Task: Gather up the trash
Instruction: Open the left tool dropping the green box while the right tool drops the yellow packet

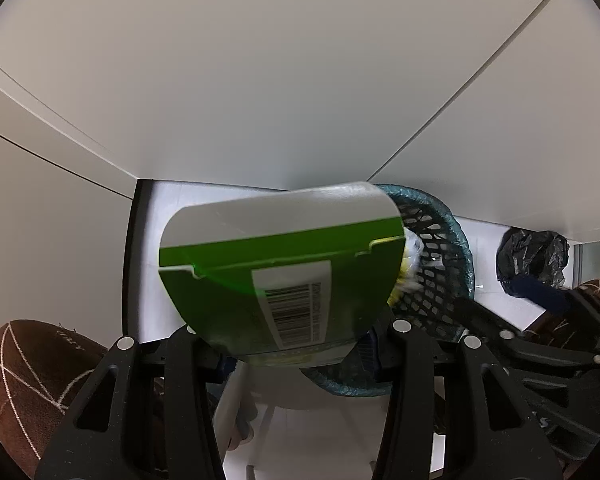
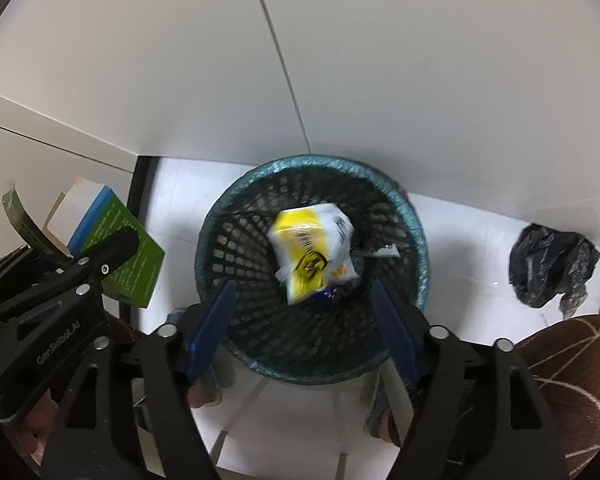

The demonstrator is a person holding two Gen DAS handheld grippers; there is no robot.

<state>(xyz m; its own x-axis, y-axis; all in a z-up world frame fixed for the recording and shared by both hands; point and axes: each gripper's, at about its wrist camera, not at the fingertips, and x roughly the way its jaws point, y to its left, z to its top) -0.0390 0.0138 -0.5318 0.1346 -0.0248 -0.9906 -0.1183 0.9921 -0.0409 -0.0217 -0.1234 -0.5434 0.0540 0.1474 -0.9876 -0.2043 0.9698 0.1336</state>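
My left gripper (image 1: 296,336) is shut on a green and white carton (image 1: 284,268) with a barcode, held up beside the bin. The carton also shows in the right wrist view (image 2: 128,256), left of the bin, with the left gripper (image 2: 100,256) clamped on it. A dark mesh waste bin (image 2: 312,360) with a teal liner stands on the white floor against the wall. My right gripper (image 2: 304,304) is open and empty just above the bin's near rim. A yellow and white packet (image 2: 312,252) is inside the bin, blurred.
A crumpled black plastic bag (image 2: 552,268) lies on the floor to the right of the bin. A brown patterned cushion (image 2: 576,376) is at the right, another (image 1: 32,380) at the left. White walls and a cabinet stand behind the bin.
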